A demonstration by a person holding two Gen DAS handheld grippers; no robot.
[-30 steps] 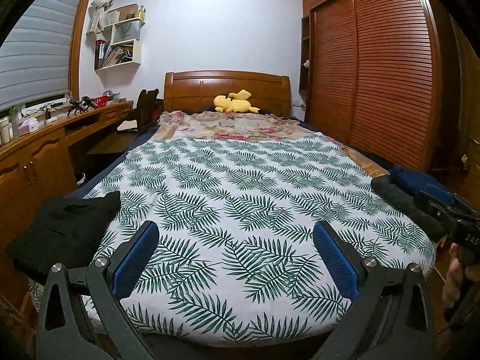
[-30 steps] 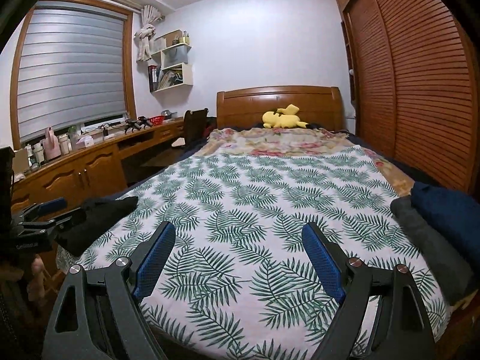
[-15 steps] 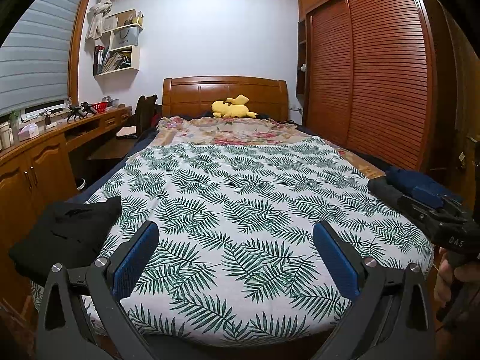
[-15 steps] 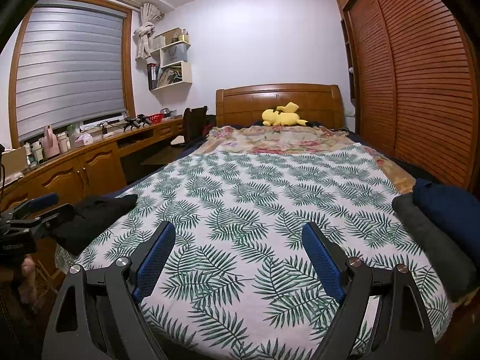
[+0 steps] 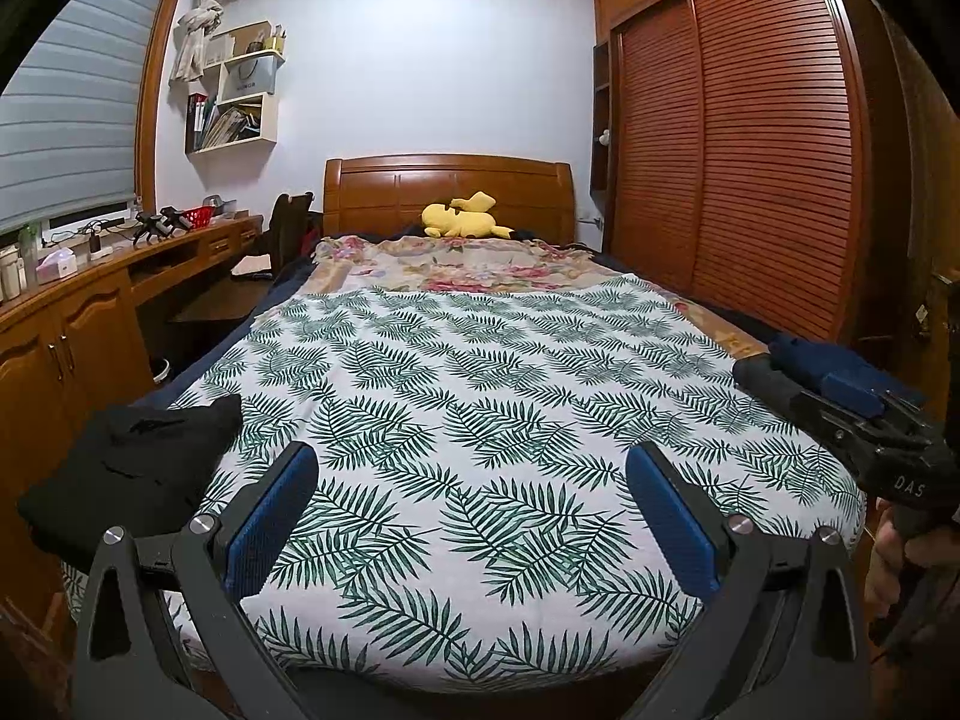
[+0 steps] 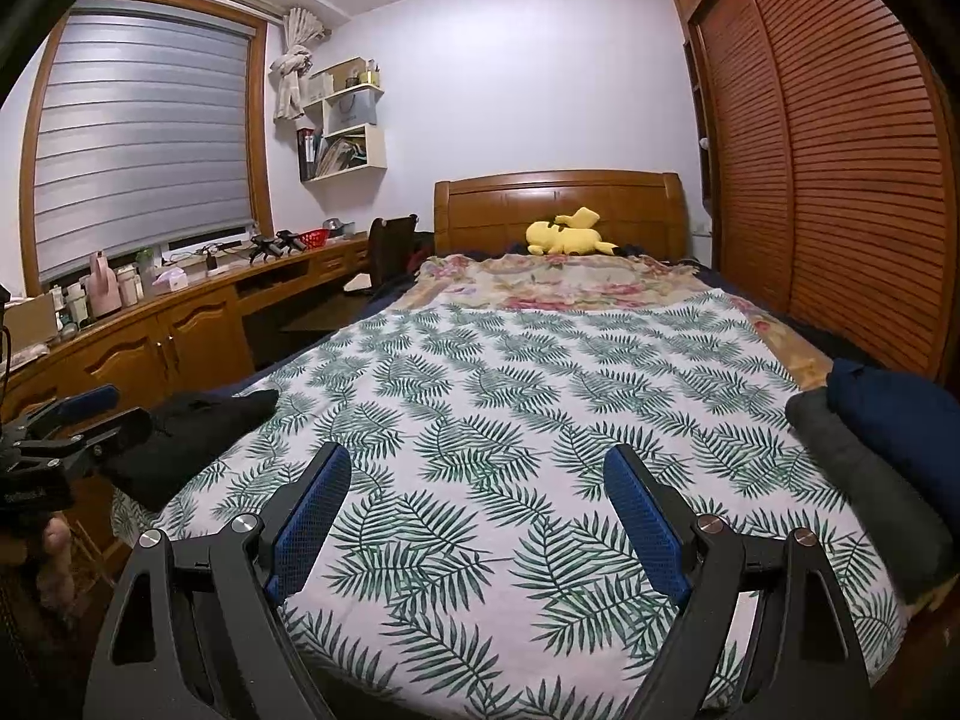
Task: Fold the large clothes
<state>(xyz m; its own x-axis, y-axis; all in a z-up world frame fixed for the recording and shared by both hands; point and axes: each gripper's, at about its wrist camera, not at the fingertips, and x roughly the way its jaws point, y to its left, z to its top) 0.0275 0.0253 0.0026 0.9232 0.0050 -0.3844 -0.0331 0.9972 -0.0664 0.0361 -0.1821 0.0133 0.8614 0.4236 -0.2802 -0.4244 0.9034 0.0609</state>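
Observation:
A bed with a palm-leaf sheet (image 5: 480,372) fills both views. A black garment (image 5: 132,468) lies crumpled on its near left corner, also visible in the right wrist view (image 6: 198,438). On the right edge sit a folded grey garment (image 6: 858,480) and a folded navy one (image 6: 900,420). My left gripper (image 5: 474,468) hovers open over the foot of the bed, with nothing between its blue pads. My right gripper (image 6: 477,462) is likewise open and holds nothing. Each gripper shows at the edge of the other's view, the right gripper (image 5: 870,420) near the folded pile.
A yellow plush toy (image 5: 462,219) lies by the wooden headboard (image 5: 444,186) on a floral blanket (image 5: 456,258). A wooden desk and cabinets (image 6: 180,330) run along the left. Louvered wardrobe doors (image 5: 750,168) stand to the right. A person's hand (image 5: 900,546) holds the right gripper's handle.
Both views drift only slightly. Both grippers stay open, and the clothes lie where they were.

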